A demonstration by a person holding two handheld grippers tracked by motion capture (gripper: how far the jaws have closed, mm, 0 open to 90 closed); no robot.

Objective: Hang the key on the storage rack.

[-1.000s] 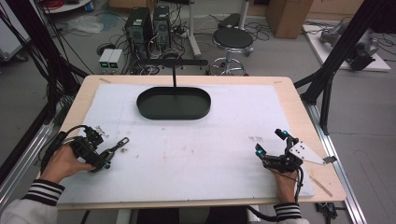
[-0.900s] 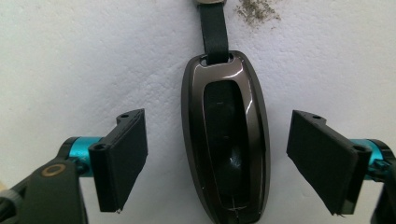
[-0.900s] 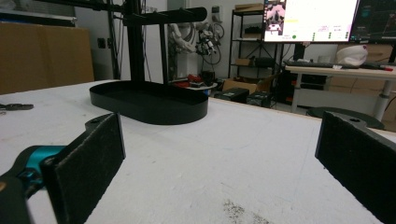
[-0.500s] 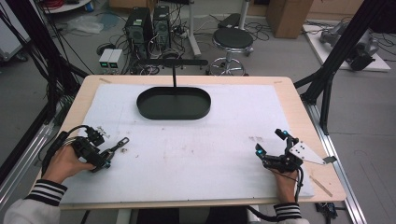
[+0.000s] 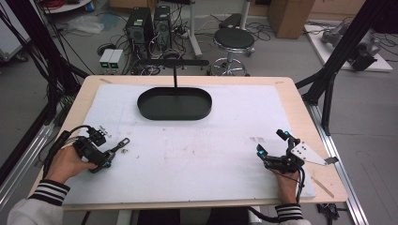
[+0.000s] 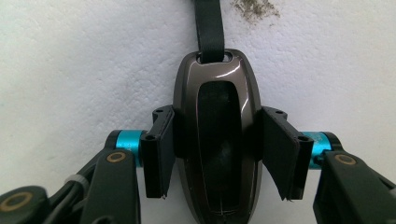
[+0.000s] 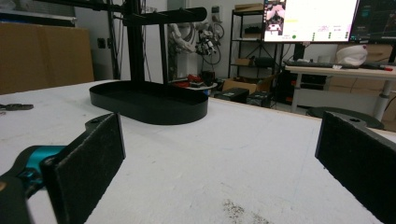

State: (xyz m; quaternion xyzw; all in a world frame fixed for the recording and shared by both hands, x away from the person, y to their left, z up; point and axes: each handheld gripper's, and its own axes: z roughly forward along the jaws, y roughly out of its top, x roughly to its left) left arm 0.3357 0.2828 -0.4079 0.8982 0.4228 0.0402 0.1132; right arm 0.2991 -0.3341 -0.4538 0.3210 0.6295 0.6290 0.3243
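On the white mat (image 5: 197, 154) that covers the table we see both grippers at rest near the person's edge. The left gripper (image 5: 110, 153) lies at about 8 o'clock from the mat's centre, held in the left hand (image 5: 65, 164). In the left gripper view its jaws have just been closing, and the two black pads (image 6: 161, 154) now press on the two sides of a dark brown key fob (image 6: 217, 140). The fob lies flat on the mat between them, and a black strap (image 6: 208, 25) leaves its far end toward 12 o'clock in that view. In the high view the strap's end with its small metal clasp (image 5: 123, 143) points away from the gripper toward 2 o'clock.

The right gripper (image 5: 272, 147), at about 4 o'clock from the centre, is held in the right hand (image 5: 286, 180). Its jaws stand wide apart with nothing between them, just above the bare mat.

A black oval tray (image 5: 174, 104) with an upright post (image 5: 175, 79) stands at 12 o'clock, well apart from both grippers.
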